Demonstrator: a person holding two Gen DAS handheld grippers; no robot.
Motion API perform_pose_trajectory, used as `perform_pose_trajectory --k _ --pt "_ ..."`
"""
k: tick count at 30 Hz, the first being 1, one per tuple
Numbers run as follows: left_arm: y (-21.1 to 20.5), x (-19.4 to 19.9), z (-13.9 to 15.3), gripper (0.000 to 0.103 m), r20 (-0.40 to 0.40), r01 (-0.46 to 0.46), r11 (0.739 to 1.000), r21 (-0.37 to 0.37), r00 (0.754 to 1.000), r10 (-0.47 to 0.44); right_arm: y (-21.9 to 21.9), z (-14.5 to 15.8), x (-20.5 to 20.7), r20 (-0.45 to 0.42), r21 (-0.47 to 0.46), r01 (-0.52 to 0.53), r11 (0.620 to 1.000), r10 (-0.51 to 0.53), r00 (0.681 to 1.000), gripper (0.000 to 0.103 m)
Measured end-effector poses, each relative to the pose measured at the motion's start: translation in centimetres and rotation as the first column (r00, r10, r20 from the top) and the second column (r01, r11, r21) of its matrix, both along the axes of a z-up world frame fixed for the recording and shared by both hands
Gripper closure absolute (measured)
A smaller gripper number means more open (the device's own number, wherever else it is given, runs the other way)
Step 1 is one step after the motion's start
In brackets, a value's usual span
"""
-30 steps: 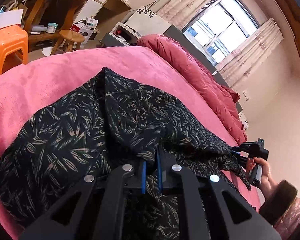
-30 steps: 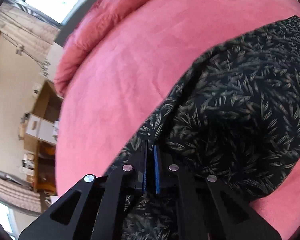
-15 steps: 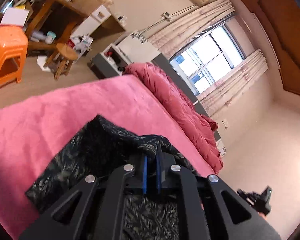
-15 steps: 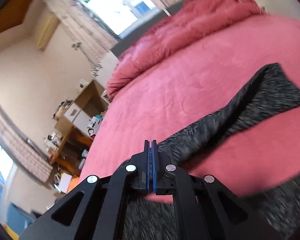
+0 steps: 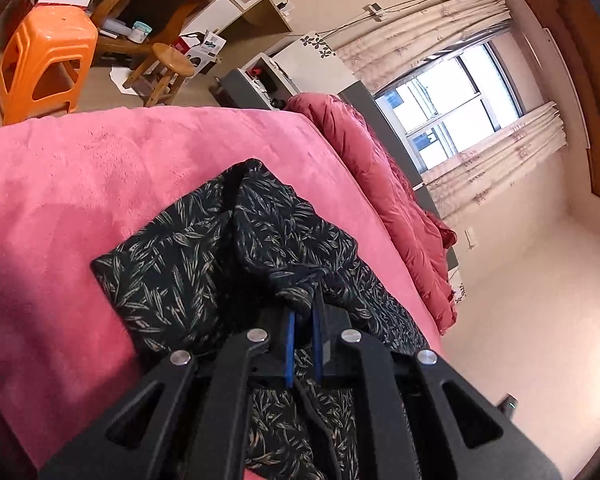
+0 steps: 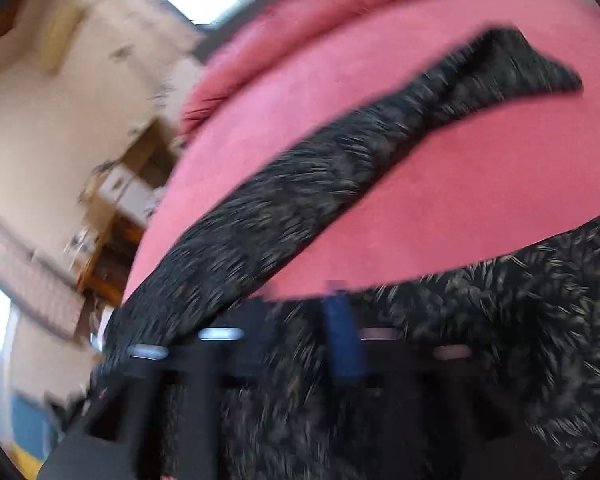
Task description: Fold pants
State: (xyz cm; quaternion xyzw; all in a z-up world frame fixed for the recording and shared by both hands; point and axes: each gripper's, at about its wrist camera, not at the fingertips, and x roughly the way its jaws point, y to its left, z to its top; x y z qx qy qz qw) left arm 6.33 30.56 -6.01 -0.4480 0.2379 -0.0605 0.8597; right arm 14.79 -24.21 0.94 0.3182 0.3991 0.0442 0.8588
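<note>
In the left wrist view, the left gripper point(image 5: 303, 312) pinches a fold of the pants point(image 5: 204, 264), which lie on the pink bed point(image 5: 80, 184). In the blurred right wrist view, the right gripper point(image 6: 300, 312) is opening; the pants point(image 6: 300, 200) lie between and under its fingers.

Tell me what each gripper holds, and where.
Left gripper pinches a bunched fold of the pants. Right gripper is opening, letting the pants go.

The dark leaf-print fabric pants point(image 5: 236, 264) lie on the pink fleece blanket point(image 5: 100, 168), with the rumpled red quilt point(image 5: 380, 168) beyond them and the orange plastic stool point(image 5: 44, 56) past the blanket's far edge.
</note>
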Motion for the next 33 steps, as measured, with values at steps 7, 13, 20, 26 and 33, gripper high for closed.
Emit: perform_pose_trajectory --k 7,13,20,26,33 --pt "1.0 0.7 -0.8 0.097 -0.008 0.002 0.999 -0.043 1.000 -0.002 -3.3 -2.6 6.5 -0.045 0.117 0.171 0.978 -0.167 0.985 0.063" --pt "1.4 1.0 -0.2 0.097 0.011 0.007 0.998 -0.060 1.000 -0.007 -2.9 -0.1 6.2 0.030 0.042 0.143 0.989 -0.144 0.989 0.099" --pt "3.7 -1.0 1.5 0.097 0.090 -0.039 0.993 -0.107 0.995 0.049 -2.6 6.7 -4.4 0.230 -0.022 0.010 1.000 -0.004 0.973 0.099" --pt "4.3 -2.9 -1.0 0.097 -0.002 -0.071 0.982 -0.176 0.997 0.071 -1.6 2.5 -12.7 0.174 -0.113 -0.035 0.993 0.055 0.983 0.099" --pt "3.2 -3.6 -0.1 0.088 -0.053 -0.054 0.998 -0.018 0.997 0.053 -2.4 -4.9 -13.3 0.059 0.012 0.007 1.000 -0.008 0.998 0.099"
